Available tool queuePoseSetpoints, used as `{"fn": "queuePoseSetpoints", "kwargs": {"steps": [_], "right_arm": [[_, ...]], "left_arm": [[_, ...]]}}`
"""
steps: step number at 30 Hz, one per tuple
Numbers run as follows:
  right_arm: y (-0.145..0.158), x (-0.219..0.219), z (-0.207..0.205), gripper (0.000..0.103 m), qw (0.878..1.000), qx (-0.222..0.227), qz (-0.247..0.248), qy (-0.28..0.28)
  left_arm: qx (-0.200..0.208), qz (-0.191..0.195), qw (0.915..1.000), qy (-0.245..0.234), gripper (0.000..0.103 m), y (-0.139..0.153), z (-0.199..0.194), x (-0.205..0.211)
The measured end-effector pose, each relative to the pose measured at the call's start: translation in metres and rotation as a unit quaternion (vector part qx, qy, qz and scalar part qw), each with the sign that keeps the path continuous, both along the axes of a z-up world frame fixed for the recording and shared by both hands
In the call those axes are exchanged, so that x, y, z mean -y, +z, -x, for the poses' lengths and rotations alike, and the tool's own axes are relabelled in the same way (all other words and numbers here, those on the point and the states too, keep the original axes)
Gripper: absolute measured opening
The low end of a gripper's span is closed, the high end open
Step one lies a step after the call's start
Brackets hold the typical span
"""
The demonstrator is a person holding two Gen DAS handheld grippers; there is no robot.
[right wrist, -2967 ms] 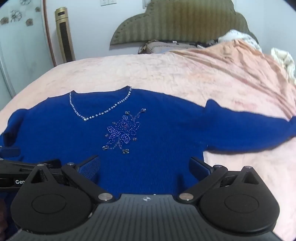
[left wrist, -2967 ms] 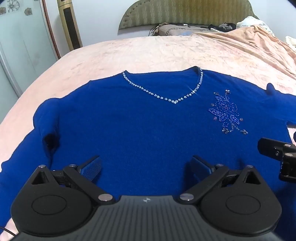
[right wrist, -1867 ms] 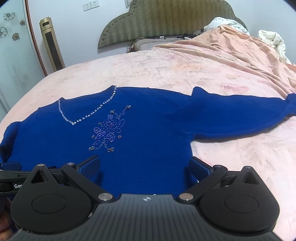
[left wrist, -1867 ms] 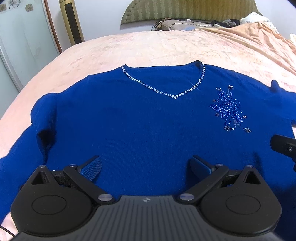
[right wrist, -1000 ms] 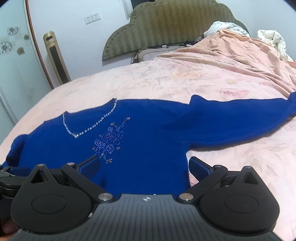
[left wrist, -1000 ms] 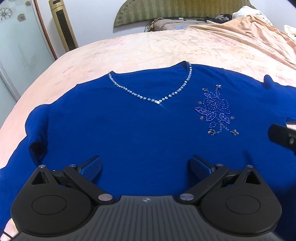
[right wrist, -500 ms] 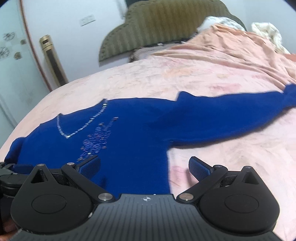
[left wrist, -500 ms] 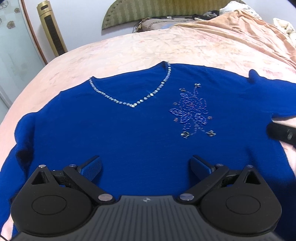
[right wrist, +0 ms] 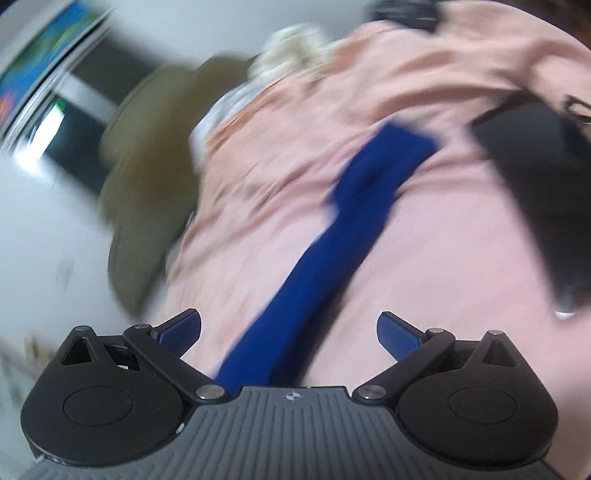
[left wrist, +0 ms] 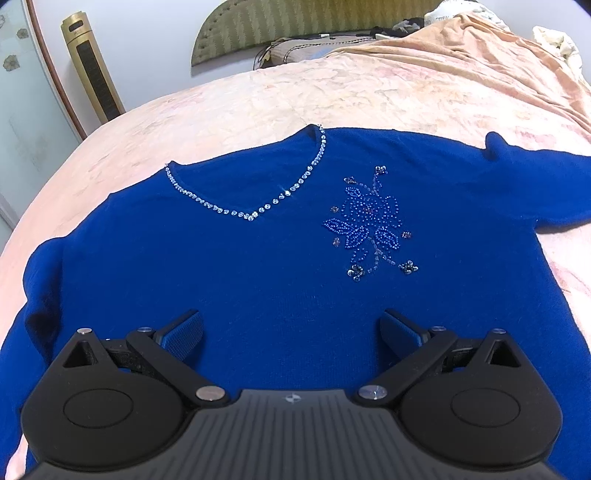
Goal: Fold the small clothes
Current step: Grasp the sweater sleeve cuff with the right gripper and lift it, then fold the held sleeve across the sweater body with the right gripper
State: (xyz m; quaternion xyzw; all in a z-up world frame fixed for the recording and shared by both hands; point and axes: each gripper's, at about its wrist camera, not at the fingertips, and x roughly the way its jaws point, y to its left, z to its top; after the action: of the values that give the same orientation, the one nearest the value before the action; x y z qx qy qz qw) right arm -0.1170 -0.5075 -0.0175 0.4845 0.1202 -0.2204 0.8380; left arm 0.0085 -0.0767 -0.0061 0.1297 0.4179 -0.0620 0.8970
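A royal blue sweater point(left wrist: 258, 266) lies flat, front up, on the pink bed point(left wrist: 332, 96). It has a rhinestone V-neck point(left wrist: 251, 214) and a beaded flower point(left wrist: 369, 225) on the chest. My left gripper point(left wrist: 291, 332) is open and empty above the lower body of the sweater. In the blurred right wrist view, the sweater's right sleeve point(right wrist: 332, 240) stretches away over the bedspread point(right wrist: 461, 258). My right gripper point(right wrist: 290, 332) is open and empty above the near end of that sleeve.
An olive headboard point(left wrist: 314, 26) and a gold tower fan point(left wrist: 94, 70) stand at the back. A rumpled peach blanket point(left wrist: 498, 62) lies at the far right of the bed. A dark object point(right wrist: 543, 206) lies to the right of the sleeve.
The right gripper has swung sharply to the right, from the sweater's body to along the right sleeve; its view is now blurred. The left gripper has drifted right. Both stayed open.
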Motion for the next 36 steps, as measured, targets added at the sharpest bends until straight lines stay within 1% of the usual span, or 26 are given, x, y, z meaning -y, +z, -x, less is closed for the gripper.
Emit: {"fn": "queuePoseSetpoints", "kwargs": {"steps": [1,2,3,4,8,9,11,12,13,14,15,17,19,22,24,26,28,30,33,36], "right_arm": [[-0.005,0.015,0.001,0.101,1.000,0.001,-0.008,-0.017],[-0.009,0.032,0.001,0.096,0.999,0.005,-0.014,-0.031],[-0.013,0.046,0.001,0.087,0.999,0.019,-0.019,-0.036],[-0.016,0.054,-0.002,0.081,0.998,0.027,-0.025,-0.043],[-0.027,0.080,-0.014,0.080,0.996,0.061,-0.025,-0.061],[-0.030,0.085,-0.016,0.077,0.995,0.067,-0.028,-0.064],[-0.031,0.091,-0.020,0.074,0.994,0.077,-0.021,-0.069],[-0.030,0.095,-0.021,0.067,0.994,0.081,-0.016,-0.071],[-0.029,0.099,-0.023,0.050,0.994,0.081,-0.012,-0.076],[-0.031,0.101,-0.025,0.037,0.994,0.072,-0.011,-0.084],[-0.028,0.111,-0.022,0.012,0.994,0.064,-0.015,-0.088],[-0.027,0.116,-0.022,0.010,0.994,0.046,-0.017,-0.097],[-0.017,0.111,-0.018,0.010,0.995,0.035,0.005,-0.096],[0.012,0.096,0.004,0.010,0.991,0.019,0.069,-0.115],[0.038,0.081,0.016,0.010,0.982,0.007,0.130,-0.135],[0.063,0.056,0.016,0.010,0.970,-0.016,0.204,-0.133],[0.083,0.022,0.006,0.010,0.956,-0.033,0.272,-0.107],[0.097,-0.017,-0.010,0.010,0.944,-0.033,0.322,-0.063],[0.107,-0.081,-0.043,0.010,0.929,-0.030,0.369,0.016],[0.109,-0.150,-0.081,0.010,0.913,-0.018,0.395,0.100]], "left_arm": [[-0.001,-0.001,1.0000,0.000,0.103,-0.001,-0.001,0.000],[-0.001,-0.002,1.0000,0.000,0.103,-0.001,-0.001,0.001],[-0.002,-0.002,1.0000,0.001,0.103,-0.001,-0.002,0.001],[-0.003,-0.003,1.0000,0.001,0.103,-0.002,-0.002,0.001],[-0.003,-0.007,1.0000,0.001,0.103,-0.002,-0.004,0.001],[-0.003,-0.008,1.0000,0.002,0.103,-0.002,-0.005,0.001],[-0.004,-0.009,0.9999,0.003,0.103,-0.002,-0.006,0.000],[-0.005,-0.010,0.9999,0.004,0.103,-0.002,-0.007,-0.001],[-0.005,-0.009,0.9999,0.004,0.103,-0.001,-0.007,-0.002],[-0.005,-0.008,0.9999,0.005,0.103,-0.001,-0.007,-0.003],[-0.005,-0.008,0.9999,0.005,0.103,-0.001,-0.008,-0.003],[-0.006,-0.007,0.9999,0.006,0.103,-0.001,-0.008,-0.006],[-0.005,-0.006,0.9999,0.009,0.103,0.001,-0.009,-0.010],[0.005,-0.003,0.9999,0.016,0.103,0.004,-0.010,-0.018],[0.012,-0.002,0.9997,0.023,0.103,0.005,-0.011,-0.025],[0.014,-0.004,0.9995,0.030,0.103,0.005,-0.012,-0.032],[0.015,-0.005,0.9992,0.037,0.103,0.004,-0.013,-0.040],[0.020,-0.006,0.9988,0.045,0.103,0.004,-0.013,-0.050],[0.034,-0.014,0.9974,0.062,0.103,0.007,-0.011,-0.068],[0.052,-0.030,0.9951,0.079,0.103,0.009,-0.009,-0.088]]}}
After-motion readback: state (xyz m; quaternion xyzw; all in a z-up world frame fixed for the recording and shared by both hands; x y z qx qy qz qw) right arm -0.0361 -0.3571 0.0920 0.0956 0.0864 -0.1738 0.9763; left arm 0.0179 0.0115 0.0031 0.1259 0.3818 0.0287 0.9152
